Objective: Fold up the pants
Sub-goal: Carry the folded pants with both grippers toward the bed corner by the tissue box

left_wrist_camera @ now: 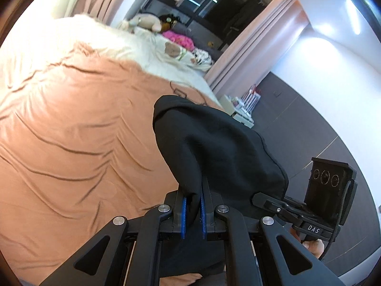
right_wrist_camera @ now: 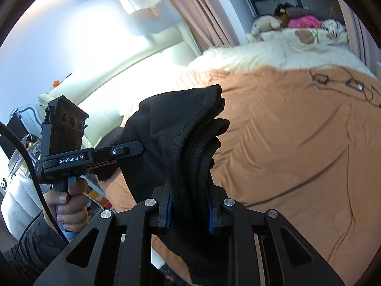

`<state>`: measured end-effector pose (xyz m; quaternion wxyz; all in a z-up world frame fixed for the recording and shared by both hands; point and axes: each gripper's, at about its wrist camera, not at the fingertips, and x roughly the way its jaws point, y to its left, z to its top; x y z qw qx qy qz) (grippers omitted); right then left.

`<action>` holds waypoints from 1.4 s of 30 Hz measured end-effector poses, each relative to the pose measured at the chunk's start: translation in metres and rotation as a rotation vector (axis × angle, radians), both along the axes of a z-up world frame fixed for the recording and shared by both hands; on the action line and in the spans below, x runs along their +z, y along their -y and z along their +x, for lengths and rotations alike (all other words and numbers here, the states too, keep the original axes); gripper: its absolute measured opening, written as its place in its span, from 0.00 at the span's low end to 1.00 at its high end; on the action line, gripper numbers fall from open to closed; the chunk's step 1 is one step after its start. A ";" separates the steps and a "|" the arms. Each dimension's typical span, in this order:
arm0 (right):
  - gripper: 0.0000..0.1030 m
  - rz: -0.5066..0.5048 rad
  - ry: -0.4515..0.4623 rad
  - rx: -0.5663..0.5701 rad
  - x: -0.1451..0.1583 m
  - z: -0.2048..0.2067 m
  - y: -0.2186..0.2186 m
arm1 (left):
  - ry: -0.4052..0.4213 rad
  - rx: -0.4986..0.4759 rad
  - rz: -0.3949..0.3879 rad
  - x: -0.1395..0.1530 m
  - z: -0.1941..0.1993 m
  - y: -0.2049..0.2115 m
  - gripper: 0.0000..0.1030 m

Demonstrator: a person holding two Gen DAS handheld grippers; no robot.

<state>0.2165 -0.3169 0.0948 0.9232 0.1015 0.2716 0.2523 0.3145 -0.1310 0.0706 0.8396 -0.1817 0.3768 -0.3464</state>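
Note:
The black pants (left_wrist_camera: 214, 143) hang between my two grippers, lifted above the orange bedspread (left_wrist_camera: 71, 131). My left gripper (left_wrist_camera: 193, 211) is shut on a thin fold of the black fabric between its blue pads. My right gripper (right_wrist_camera: 189, 211) is shut on a thick bunch of the pants (right_wrist_camera: 181, 138), with a ribbed waistband edge showing. The right gripper (left_wrist_camera: 328, 190) shows at the right of the left wrist view. The left gripper (right_wrist_camera: 69, 143) shows at the left of the right wrist view, held by a hand.
The bed has a cream blanket (right_wrist_camera: 273, 54) and stuffed toys (right_wrist_camera: 264, 23) at its far end. A cable with small clips (right_wrist_camera: 338, 81) lies on the bedspread (right_wrist_camera: 297, 143). A cream headboard (right_wrist_camera: 142, 54) and pink curtains (right_wrist_camera: 202, 7) stand beyond. Dark floor (left_wrist_camera: 309, 124) runs beside the bed.

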 end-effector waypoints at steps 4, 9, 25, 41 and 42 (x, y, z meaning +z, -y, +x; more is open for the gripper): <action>0.18 -0.019 0.041 0.020 0.013 -0.025 -0.020 | 0.035 0.021 -0.022 0.024 -0.011 -0.030 0.09; 0.18 -0.028 0.075 0.040 0.021 -0.046 -0.043 | 0.087 0.048 -0.022 0.048 -0.027 -0.064 0.09; 0.18 -0.040 0.119 0.115 0.025 -0.035 -0.124 | 0.151 0.187 -0.050 0.078 -0.062 -0.186 0.09; 0.18 -0.085 0.143 0.221 0.015 0.005 -0.228 | 0.185 0.344 -0.054 0.070 -0.085 -0.328 0.09; 0.18 -0.084 0.142 0.226 0.012 0.009 -0.235 | 0.184 0.351 -0.050 0.069 -0.085 -0.336 0.09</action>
